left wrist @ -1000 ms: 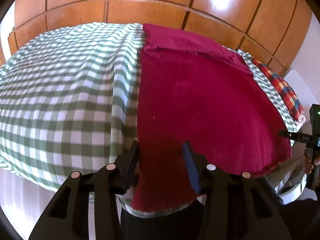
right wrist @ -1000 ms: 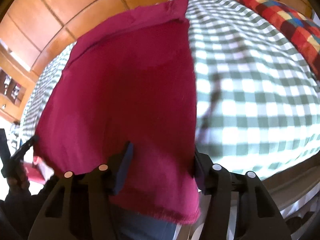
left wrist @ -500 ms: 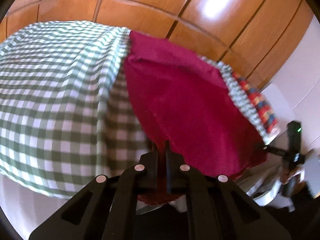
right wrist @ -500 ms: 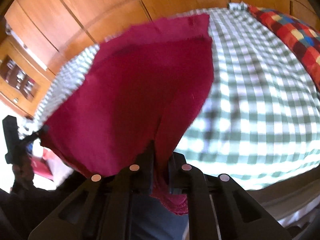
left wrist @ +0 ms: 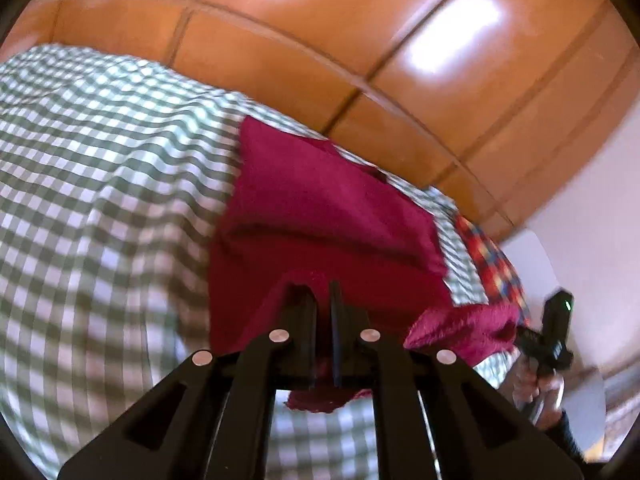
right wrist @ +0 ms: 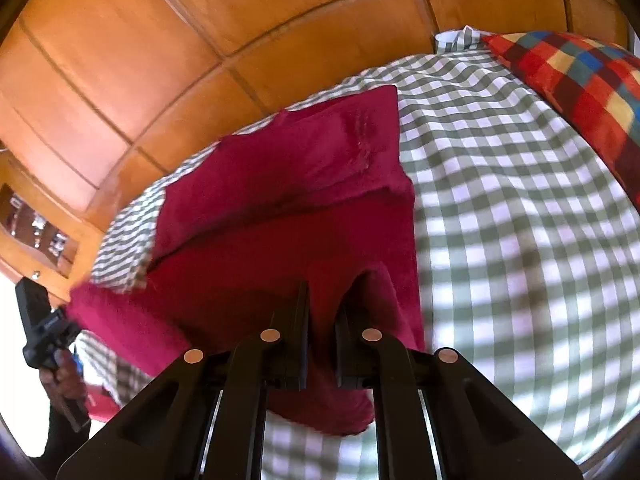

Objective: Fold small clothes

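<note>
Over the near edge of the bed, both hand-held grippers pinch the near corners of the red cloth: left hand-held gripper, right hand-held gripper. Red cloth lies on the checked cover, near hem lifted. To fold well: carry both corners level toward the far hem, align edges, then release.

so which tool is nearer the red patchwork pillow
Right. The right tool grips the red cloth corner on the side where the patchwork pillow lies; the left tool grips the opposite corner, with the cloth's width between it and the pillow.
</note>
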A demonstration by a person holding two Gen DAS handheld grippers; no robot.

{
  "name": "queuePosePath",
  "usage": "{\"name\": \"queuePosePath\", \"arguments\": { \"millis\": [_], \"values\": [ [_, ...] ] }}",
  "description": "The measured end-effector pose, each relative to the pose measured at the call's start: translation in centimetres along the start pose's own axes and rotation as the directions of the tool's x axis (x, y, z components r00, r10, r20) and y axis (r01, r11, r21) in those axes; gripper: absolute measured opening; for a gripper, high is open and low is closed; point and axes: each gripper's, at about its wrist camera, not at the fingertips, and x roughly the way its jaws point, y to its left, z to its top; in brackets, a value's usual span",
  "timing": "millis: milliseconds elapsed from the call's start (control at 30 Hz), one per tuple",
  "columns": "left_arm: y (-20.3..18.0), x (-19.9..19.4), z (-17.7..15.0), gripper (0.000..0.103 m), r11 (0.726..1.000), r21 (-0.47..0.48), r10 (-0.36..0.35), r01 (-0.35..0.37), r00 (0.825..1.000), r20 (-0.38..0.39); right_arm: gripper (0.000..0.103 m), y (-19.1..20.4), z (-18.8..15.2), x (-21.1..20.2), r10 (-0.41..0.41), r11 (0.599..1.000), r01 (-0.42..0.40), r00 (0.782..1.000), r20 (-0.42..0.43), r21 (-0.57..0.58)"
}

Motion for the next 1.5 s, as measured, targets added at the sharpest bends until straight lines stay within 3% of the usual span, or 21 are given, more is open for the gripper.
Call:
{"name": "queuePosePath", "arguments": {
  "millis": [100, 133, 233, 267, 300, 400, 500, 633, 700, 767, 800, 900, 1167, 1400, 1467, 1500],
  "values": [
    [1.3, 2.6, 2.0, 0.013, 0.997, -0.065, 0.047, -0.048, 0.999, -0.006, 0.01, -0.2, 1.7, 1.8, -0.021, 1.0, 0.022, 1.0, -0.015, 0.01],
    [1.8, 3.1, 2.5, 0.021, 0.996, -0.083, 0.044, -0.045, 0.999, -0.012, 0.013, -0.3, 2.3, 2.2, -0.018, 1.0, 0.018, 1.0, -0.015, 0.014],
    [3.4, 2.8, 3.2, 0.068, 0.983, -0.159, 0.1, -0.092, 0.994, 0.046, 0.057, -0.4, 3.1, 1.8, 0.048, 0.998, -0.048, 0.999, -0.01, 0.045],
    [3.8, 2.3, 3.0, 0.069, 0.98, -0.176, 0.112, -0.097, 0.991, 0.077, 0.082, -0.7, 3.3, 1.0, 0.066, 0.996, -0.067, 0.998, 0.021, 0.064],
    [4.5, 1.8, 2.8, 0.069, 0.979, -0.184, 0.101, -0.085, 0.992, 0.078, 0.086, -0.8, 3.2, 0.1, 0.066, 0.995, -0.07, 0.997, 0.051, 0.074],
    [5.3, 1.0, 1.0, 0.067, 0.982, -0.166, 0.096, -0.085, 0.994, 0.059, 0.086, -1.8, 2.6, -1.9, 0.084, 0.993, -0.091, 0.993, 0.087, 0.079],
    [4.5, 1.3, -1.6, 0.063, 0.994, -0.038, 0.108, -0.107, 0.994, 0.016, 0.086, -3.1, 0.4, -2.6, 0.054, 0.996, -0.059, 0.996, 0.069, 0.071],
    [3.5, 2.8, -4.7, 0.055, 0.984, 0.081, 0.161, -0.157, 0.986, -0.042, 0.081, -3.7, -2.4, -1.1, 0.002, 0.999, -0.002, 1.0, 0.005, 0.04],
    [3.3, 3.7, -5.3, 0.05, 0.98, 0.093, 0.179, -0.175, 0.983, -0.044, 0.054, -3.1, -2.9, 0.4, -0.032, 0.999, 0.032, 0.999, -0.01, 0.006],
    [3.1, 4.4, -5.2, 0.036, 0.977, 0.101, 0.192, -0.188, 0.981, -0.037, 0.039, -2.5, -2.9, 1.9, -0.086, 0.996, 0.086, 0.996, -0.031, -0.014],
    [3.0, 4.6, -5.1, 0.032, 0.976, 0.099, 0.198, -0.193, 0.979, -0.042, 0.032, -2.0, -2.9, 2.4, -0.113, 0.993, 0.112, 0.993, -0.035, -0.039],
    [2.3, 4.3, -4.8, 0.018, 0.97, 0.109, 0.221, -0.216, 0.974, -0.038, 0.023, -1.4, -3.1, 1.7, -0.112, 0.992, 0.111, 0.993, -0.025, -0.061],
    [1.5, 1.1, -7.1, 0.013, 0.976, 0.151, 0.169, -0.155, 0.982, -0.084, 0.021, -0.9, -6.6, -3.3, -0.094, 0.989, 0.089, 0.995, -0.035, -0.121],
    [1.3, -2.8, -12.8, 0.014, 0.985, 0.131, 0.134, -0.113, 0.977, -0.164, 0.021, -1.3, -11.4, -5.7, -0.112, 0.985, 0.094, 0.986, -0.121, -0.146],
    [1.6, -3.1, -13.3, 0.025, 0.985, 0.117, 0.145, -0.127, 0.975, -0.166, 0.023, -1.5, -11.3, -5.8, -0.108, 0.986, 0.092, 0.987, -0.116, -0.139],
    [1.8, -3.2, -13.4, 0.028, 0.985, 0.106, 0.153, -0.137, 0.976, -0.158, 0.03, -1.5, -11.0, -5.7, -0.106, 0.987, 0.091, 0.988, -0.116, -0.131]
  ]
}}
